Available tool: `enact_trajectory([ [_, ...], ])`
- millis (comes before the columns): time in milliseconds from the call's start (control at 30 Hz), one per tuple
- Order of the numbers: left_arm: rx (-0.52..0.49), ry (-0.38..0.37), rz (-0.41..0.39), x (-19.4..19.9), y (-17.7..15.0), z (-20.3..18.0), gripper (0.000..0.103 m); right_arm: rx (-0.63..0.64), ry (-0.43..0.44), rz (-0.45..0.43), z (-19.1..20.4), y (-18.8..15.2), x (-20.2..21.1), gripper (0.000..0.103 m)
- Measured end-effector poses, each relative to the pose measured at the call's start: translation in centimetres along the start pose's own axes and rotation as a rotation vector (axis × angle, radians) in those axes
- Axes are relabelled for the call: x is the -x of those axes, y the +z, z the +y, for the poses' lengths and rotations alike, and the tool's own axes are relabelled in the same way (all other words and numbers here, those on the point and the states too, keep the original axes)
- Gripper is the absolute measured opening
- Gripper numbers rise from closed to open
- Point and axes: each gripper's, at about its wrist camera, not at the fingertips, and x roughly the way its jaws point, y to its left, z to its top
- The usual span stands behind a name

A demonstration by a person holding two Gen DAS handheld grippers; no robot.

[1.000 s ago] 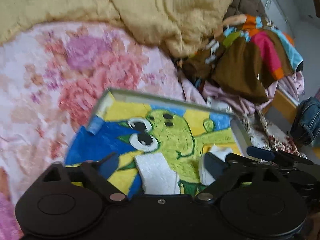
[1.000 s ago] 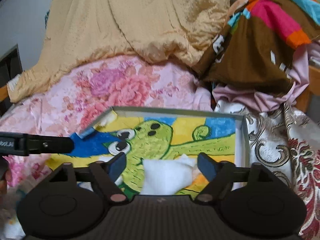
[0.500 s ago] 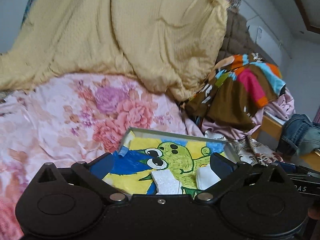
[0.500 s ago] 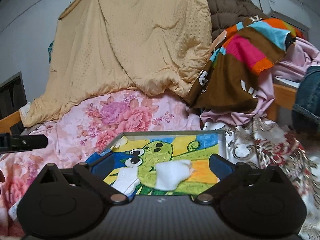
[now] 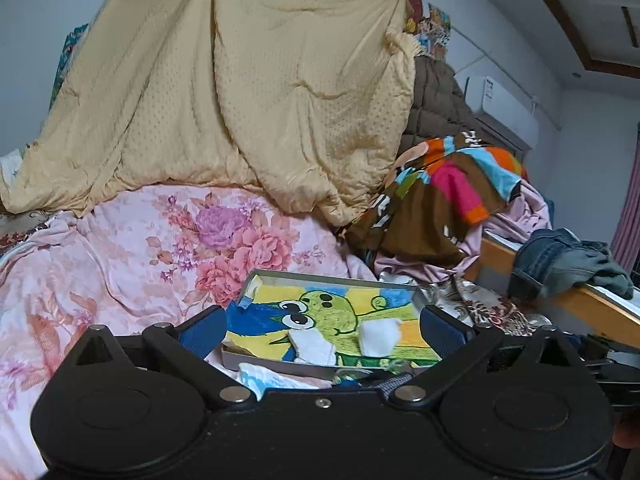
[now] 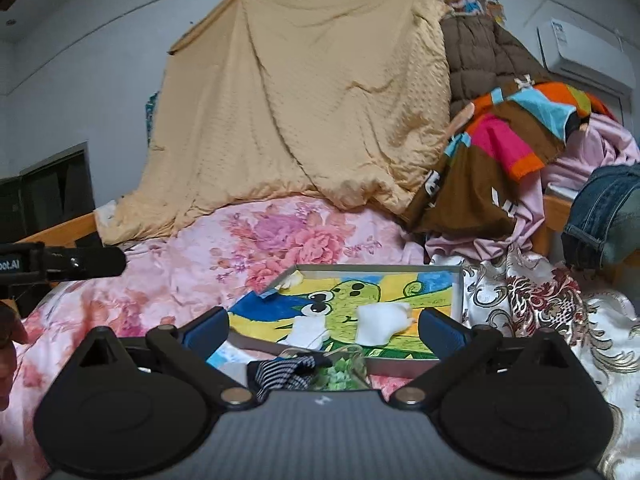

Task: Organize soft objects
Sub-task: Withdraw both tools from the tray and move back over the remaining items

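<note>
Two white soft pads lie apart in a shallow grey tray (image 5: 332, 278) lined with a cartoon frog picture: the flat pad (image 5: 314, 347) towards 7 o'clock of the frog's face, the crumpled pad (image 5: 378, 334) towards 4 o'clock; the tray rests on a pink floral bedsheet (image 5: 132, 248); a striped sock (image 6: 286, 372) lies just outside the tray's near edge at 6 o'clock; the left gripper (image 5: 322, 330) is released, blue pads spread wide, nothing between them; the right gripper (image 6: 324, 330) is equally released and has just been opening, gripping nothing; a yellow quilt (image 5: 248, 100) hangs at 12 o'clock; a brown multicoloured garment (image 5: 440, 192) is heaped at 2 o'clock; jeans (image 5: 556, 264) drape a wooden rail at 3 o'clock
</note>
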Motion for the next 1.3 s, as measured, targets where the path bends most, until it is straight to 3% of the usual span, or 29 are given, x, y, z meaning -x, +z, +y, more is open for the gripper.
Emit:
enact_trajectory([
  [300,-0.004,-0.002,0.005,3.4,-3.3,-2.2,0.102,0.038,-0.004,0.025,1.2,-1.5,3.6,0.103],
  [600,-0.032,0.020,0.076,4.0,-6.2,-2.6,0.102,-0.045,0.000,0.089,0.1,-3.2,4.9,0.103],
  [1300,-0.074,0.069,0.210,3.0,-8.7,-2.2,0.102,-0.056,-0.006,0.314,-0.1,-6.3,2.3,0.103],
])
